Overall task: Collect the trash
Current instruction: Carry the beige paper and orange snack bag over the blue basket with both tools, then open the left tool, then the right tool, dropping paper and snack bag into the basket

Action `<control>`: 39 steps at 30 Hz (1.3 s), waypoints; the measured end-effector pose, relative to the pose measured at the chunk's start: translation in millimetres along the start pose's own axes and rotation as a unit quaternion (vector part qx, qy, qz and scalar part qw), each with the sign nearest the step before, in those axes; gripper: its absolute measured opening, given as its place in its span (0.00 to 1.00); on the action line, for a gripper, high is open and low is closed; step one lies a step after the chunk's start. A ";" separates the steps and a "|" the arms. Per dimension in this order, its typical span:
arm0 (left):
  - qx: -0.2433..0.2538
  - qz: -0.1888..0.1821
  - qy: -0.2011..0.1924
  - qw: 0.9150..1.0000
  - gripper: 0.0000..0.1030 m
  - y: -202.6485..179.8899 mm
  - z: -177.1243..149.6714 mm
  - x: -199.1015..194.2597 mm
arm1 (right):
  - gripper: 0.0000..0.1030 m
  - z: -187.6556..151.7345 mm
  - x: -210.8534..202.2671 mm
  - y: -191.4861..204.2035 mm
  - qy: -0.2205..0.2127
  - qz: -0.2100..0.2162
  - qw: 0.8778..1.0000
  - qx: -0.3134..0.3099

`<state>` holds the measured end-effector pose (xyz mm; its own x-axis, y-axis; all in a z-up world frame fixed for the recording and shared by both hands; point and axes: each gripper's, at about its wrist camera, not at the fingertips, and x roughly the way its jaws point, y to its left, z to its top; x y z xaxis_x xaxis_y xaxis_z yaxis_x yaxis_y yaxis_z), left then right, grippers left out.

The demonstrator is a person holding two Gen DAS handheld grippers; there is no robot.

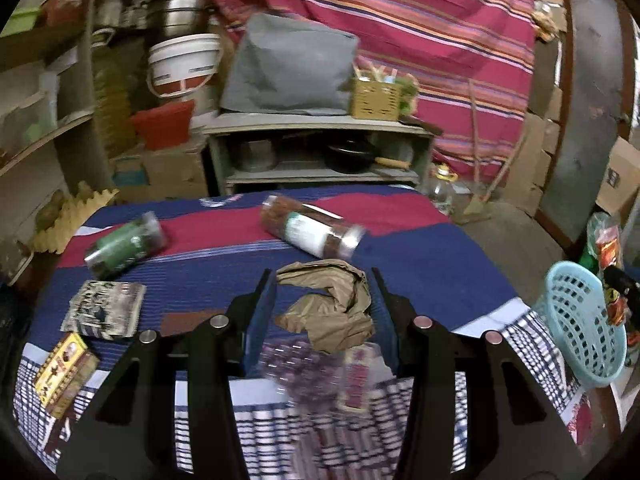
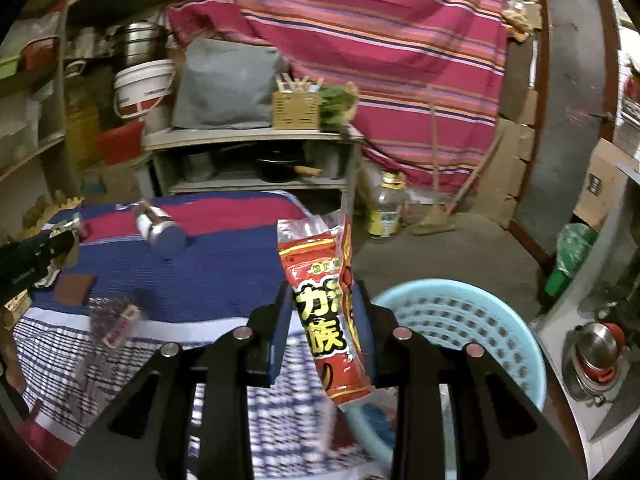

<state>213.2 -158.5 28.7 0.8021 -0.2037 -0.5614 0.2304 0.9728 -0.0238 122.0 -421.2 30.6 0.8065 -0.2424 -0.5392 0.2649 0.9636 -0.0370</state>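
Note:
My left gripper (image 1: 323,280) is open, its fingers on either side of a crumpled brown paper (image 1: 332,308) lying on the blue and red table cloth (image 1: 432,280). A clear plastic wrapper (image 1: 320,372) lies just below the paper. My right gripper (image 2: 323,296) is shut on a red snack bag (image 2: 320,300) and holds it upright at the table's right edge, beside the light blue basket (image 2: 460,320). The basket also shows at the right of the left wrist view (image 1: 580,320).
Two jars (image 1: 124,244) (image 1: 312,228) lie on the cloth. A dark packet (image 1: 106,308) and a yellow box (image 1: 64,368) lie at the left. A shelf unit (image 1: 320,148) stands behind the table. An oil bottle (image 2: 386,210) stands on the floor.

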 end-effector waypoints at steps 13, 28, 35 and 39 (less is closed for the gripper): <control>0.026 -0.068 0.018 0.997 0.44 -90.0 -10.9 8.8 | 0.30 -30.6 -14.5 -103.1 0.006 -0.046 0.997 0.061; 0.084 -0.174 0.028 0.981 0.44 -205.5 -35.5 20.4 | 0.30 -67.3 -17.3 -157.2 0.016 -0.054 0.994 0.092; 0.112 -0.201 0.024 0.973 0.44 -252.7 -33.0 26.9 | 0.30 -68.7 -4.5 -168.0 0.022 -0.041 0.993 0.111; 0.113 -0.218 0.029 0.969 0.44 -273.0 -27.7 33.5 | 0.30 -67.9 -0.5 -173.9 0.024 -0.038 0.992 0.120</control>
<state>161.8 -427.9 -6.5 0.5705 -0.5777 -0.5838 0.6605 0.7452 -0.0919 39.7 -580.9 -19.9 0.7552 -0.3022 -0.5817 0.4463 0.8870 0.1187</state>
